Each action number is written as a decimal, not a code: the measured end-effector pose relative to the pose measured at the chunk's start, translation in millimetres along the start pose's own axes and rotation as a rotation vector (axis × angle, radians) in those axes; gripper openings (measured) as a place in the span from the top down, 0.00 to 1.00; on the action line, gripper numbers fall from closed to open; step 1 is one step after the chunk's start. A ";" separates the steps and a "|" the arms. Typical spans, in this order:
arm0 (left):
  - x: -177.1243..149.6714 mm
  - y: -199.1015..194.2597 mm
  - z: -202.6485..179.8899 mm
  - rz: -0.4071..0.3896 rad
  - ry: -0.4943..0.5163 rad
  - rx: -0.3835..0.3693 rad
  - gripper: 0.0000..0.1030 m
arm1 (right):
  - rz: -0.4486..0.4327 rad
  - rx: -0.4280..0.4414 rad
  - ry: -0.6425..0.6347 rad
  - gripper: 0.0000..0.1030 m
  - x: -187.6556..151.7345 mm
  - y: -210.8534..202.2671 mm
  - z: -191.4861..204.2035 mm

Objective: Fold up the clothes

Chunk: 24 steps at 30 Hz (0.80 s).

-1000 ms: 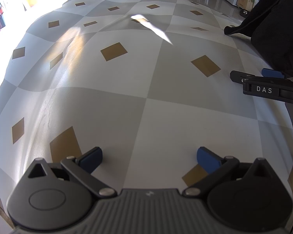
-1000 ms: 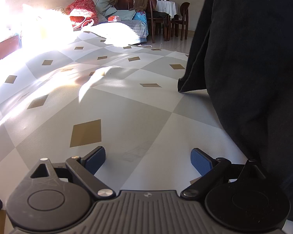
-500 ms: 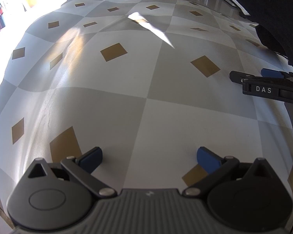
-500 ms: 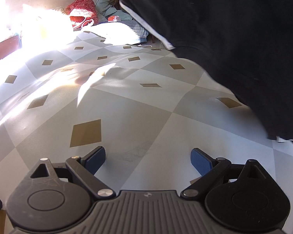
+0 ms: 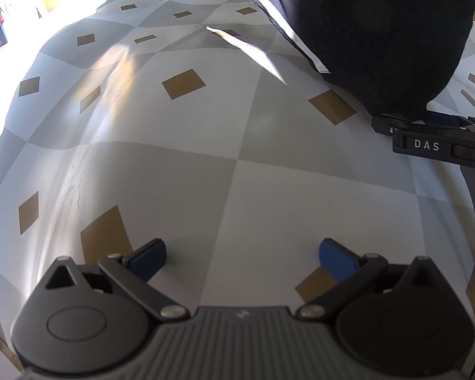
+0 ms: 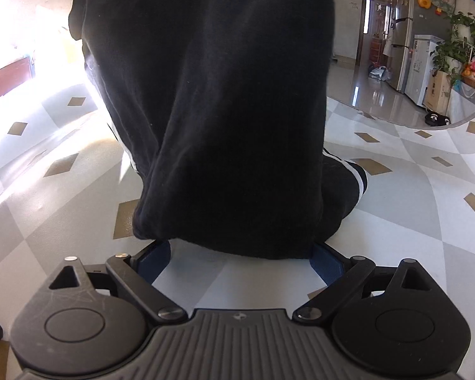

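A black garment (image 6: 224,101) with white side stripes (image 6: 360,183) hangs down in the right wrist view. Its lower end is bunched on the checked tablecloth (image 6: 395,221). It lies over the tips of my right gripper (image 6: 239,255), whose jaws stand wide open, not closed on the cloth. In the left wrist view the same garment (image 5: 380,31) fills the upper right, resting just above the right gripper (image 5: 427,122). My left gripper (image 5: 242,253) is open low over the tablecloth (image 5: 205,145), with nothing between its blue pads (image 5: 148,253). What holds the garment up is hidden.
The tablecloth is grey and white with tan diamonds. Strong sunlight washes out its left side (image 6: 31,101). Beyond the table's far right edge lie a shiny floor, a fridge (image 6: 405,47), potted plants (image 6: 459,41) and a cardboard box (image 6: 438,91).
The black garment has swung in from the right and dropped in front of the right gripper, covering its fingertips. Neither gripper has moved or changed its opening.
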<state>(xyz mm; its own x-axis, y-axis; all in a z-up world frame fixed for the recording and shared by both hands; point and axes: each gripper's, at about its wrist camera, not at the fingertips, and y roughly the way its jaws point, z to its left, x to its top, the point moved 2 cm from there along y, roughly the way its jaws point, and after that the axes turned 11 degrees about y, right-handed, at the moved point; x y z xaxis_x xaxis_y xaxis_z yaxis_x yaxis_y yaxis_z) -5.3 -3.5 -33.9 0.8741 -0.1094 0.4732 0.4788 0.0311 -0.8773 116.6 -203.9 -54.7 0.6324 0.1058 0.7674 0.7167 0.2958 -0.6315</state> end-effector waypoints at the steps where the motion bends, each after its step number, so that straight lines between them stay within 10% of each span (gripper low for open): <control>1: 0.1 0.2 0.0 0.000 0.000 0.000 0.00 | 0.002 -0.001 0.003 0.05 0.0 0.4 -0.3; 24: 0.3 -0.4 -0.2 0.000 0.003 -0.002 0.00 | 0.003 -0.003 0.004 0.03 -0.5 1.0 0.8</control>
<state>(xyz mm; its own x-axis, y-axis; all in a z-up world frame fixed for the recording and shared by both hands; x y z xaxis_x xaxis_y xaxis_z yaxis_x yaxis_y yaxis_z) -5.3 -3.8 -33.5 0.8739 -0.1119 0.4731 0.4788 0.0295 -0.8774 116.8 -202.9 -55.6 0.6358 0.1027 0.7650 0.7157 0.2927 -0.6341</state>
